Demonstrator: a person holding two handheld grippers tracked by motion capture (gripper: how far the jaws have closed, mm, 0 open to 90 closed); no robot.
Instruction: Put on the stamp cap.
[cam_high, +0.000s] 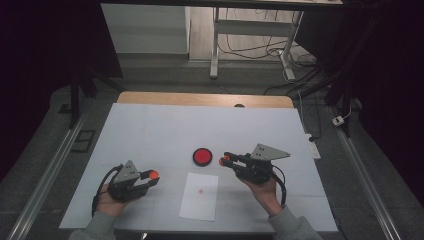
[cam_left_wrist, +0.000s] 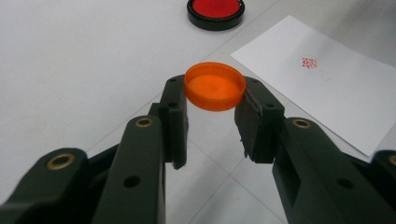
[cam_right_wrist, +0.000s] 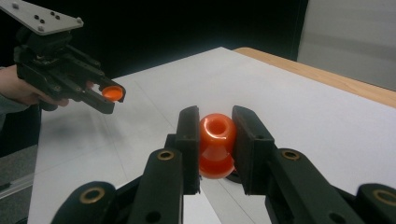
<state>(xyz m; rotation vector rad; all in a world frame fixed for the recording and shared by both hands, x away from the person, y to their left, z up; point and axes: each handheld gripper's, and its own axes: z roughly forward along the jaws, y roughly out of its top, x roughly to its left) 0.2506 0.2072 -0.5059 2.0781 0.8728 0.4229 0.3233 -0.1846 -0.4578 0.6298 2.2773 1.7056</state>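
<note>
My left gripper (cam_high: 151, 176) hovers over the table's front left, shut on a round orange cap (cam_left_wrist: 215, 86) held by its rim between the pads. My right gripper (cam_high: 224, 161) is to the right of centre, pointing left, shut on an orange stamp (cam_right_wrist: 215, 144) with a rounded knob. From the right gripper view, the left gripper (cam_right_wrist: 103, 97) and the cap (cam_right_wrist: 112, 93) show farther off. Between the two grippers a round red ink pad in a black case (cam_high: 202, 156) lies on the table. In front of it is a white paper (cam_high: 199, 196) bearing a small red stamp mark (cam_left_wrist: 308, 62).
A white sheet (cam_high: 150, 130) covers the table, and a wooden edge (cam_high: 200, 98) shows at the far side. Beyond are a desk's legs (cam_high: 215, 45) and floor cables (cam_high: 280, 50). Metal rails (cam_high: 45, 175) run along both sides.
</note>
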